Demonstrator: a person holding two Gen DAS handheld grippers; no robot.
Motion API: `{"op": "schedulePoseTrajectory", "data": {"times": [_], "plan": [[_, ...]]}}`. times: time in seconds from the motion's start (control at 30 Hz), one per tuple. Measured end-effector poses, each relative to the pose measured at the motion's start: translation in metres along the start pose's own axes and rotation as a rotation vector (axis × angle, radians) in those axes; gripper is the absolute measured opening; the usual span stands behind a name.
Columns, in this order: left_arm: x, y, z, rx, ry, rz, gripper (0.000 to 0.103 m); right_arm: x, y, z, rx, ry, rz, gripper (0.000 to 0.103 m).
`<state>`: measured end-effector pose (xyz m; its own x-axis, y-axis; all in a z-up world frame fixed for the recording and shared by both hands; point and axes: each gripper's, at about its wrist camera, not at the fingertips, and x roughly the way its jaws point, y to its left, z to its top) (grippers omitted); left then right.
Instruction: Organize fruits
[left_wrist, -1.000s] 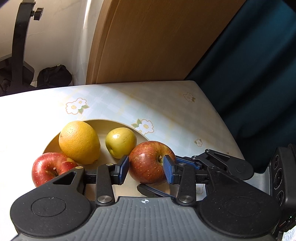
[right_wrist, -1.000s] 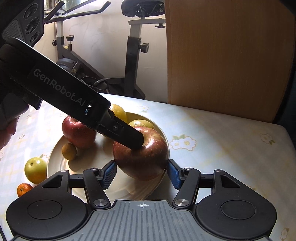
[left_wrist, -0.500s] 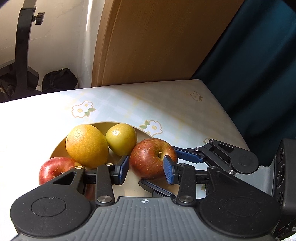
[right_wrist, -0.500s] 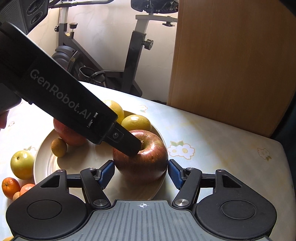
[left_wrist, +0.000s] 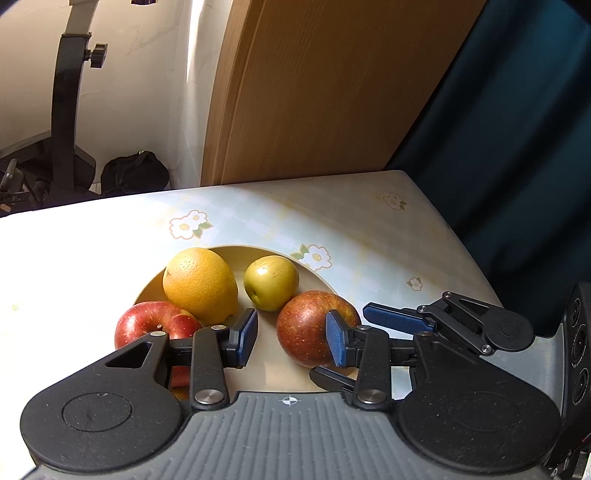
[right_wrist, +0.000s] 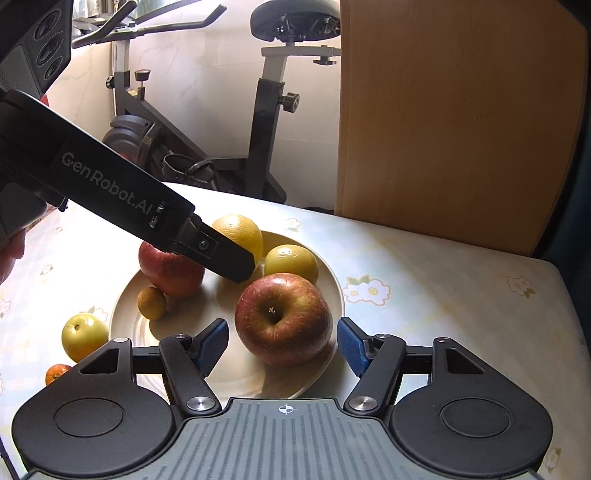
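Observation:
A big red apple (right_wrist: 282, 319) rests on the cream plate (right_wrist: 334, 284) between the pads of my right gripper (right_wrist: 282, 345). Its jaws are opening, and a gap shows on each side of the apple. My left gripper (left_wrist: 291, 341) hangs open and empty over the plate; in the right wrist view its tip (right_wrist: 236, 264) hovers above and left of that apple (left_wrist: 306, 328). On the plate also lie an orange (left_wrist: 199, 284), a yellow-green fruit (left_wrist: 271, 282), a second red apple (left_wrist: 155, 326) and a small brown fruit (right_wrist: 151, 302).
Left of the plate on the flowered tablecloth lie a yellow-green apple (right_wrist: 83, 336) and a small mandarin (right_wrist: 57, 373). A wooden panel (right_wrist: 454, 122) and an exercise bike (right_wrist: 266, 110) stand behind the table. The table's corner edge (left_wrist: 461, 243) is near on the right.
The right pads, tight against the big apple a second ago, have spread and let it go. The left gripper's tip has lifted off the apple's top and drawn back to the left.

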<state>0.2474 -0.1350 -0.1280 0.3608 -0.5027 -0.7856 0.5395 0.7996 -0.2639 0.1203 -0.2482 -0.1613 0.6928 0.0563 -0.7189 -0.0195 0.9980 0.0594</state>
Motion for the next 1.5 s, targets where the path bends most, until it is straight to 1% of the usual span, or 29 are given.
{"op": "schedulePoseTrajectory", "data": {"times": [0.2, 0.27, 0.3, 0.5, 0.77, 0.9, 0.97, 1.03, 1.17, 1.27, 1.33, 1.5], "plan": [[-0.034, 0.005, -0.018, 0.021, -0.047, 0.043, 0.043, -0.024, 0.01, -0.01, 0.054, -0.02, 0.006, 0.06], [-0.044, 0.009, -0.024, 0.023, -0.061, 0.06, 0.043, -0.031, 0.012, -0.014, 0.075, -0.025, 0.008, 0.058], [-0.052, 0.011, -0.029, 0.025, -0.072, 0.069, 0.043, -0.034, 0.014, -0.017, 0.085, -0.027, 0.011, 0.056], [-0.081, 0.025, -0.058, 0.038, -0.111, 0.12, 0.043, -0.047, 0.024, -0.029, 0.108, -0.023, 0.005, 0.055], [-0.106, 0.041, -0.094, -0.002, -0.15, 0.146, 0.043, -0.056, 0.032, -0.039, 0.161, -0.022, 0.004, 0.054], [-0.115, 0.044, -0.107, -0.021, -0.169, 0.145, 0.043, -0.061, 0.037, -0.044, 0.187, -0.013, 0.018, 0.051], [-0.119, 0.045, -0.113, -0.028, -0.18, 0.151, 0.043, -0.06, 0.041, -0.045, 0.187, -0.001, 0.025, 0.05], [-0.122, 0.046, -0.119, -0.032, -0.188, 0.162, 0.043, -0.059, 0.046, -0.046, 0.178, 0.014, 0.036, 0.047], [-0.129, 0.051, -0.133, -0.08, -0.206, 0.162, 0.043, -0.056, 0.059, -0.047, 0.158, 0.045, 0.068, 0.043], [-0.13, 0.057, -0.14, -0.12, -0.208, 0.143, 0.043, -0.053, 0.069, -0.049, 0.14, 0.071, 0.093, 0.041], [-0.13, 0.059, -0.145, -0.135, -0.206, 0.148, 0.043, -0.05, 0.079, -0.05, 0.119, 0.093, 0.108, 0.039], [-0.129, 0.064, -0.157, -0.16, -0.194, 0.163, 0.043, -0.045, 0.095, -0.05, 0.072, 0.13, 0.13, 0.039]]}}
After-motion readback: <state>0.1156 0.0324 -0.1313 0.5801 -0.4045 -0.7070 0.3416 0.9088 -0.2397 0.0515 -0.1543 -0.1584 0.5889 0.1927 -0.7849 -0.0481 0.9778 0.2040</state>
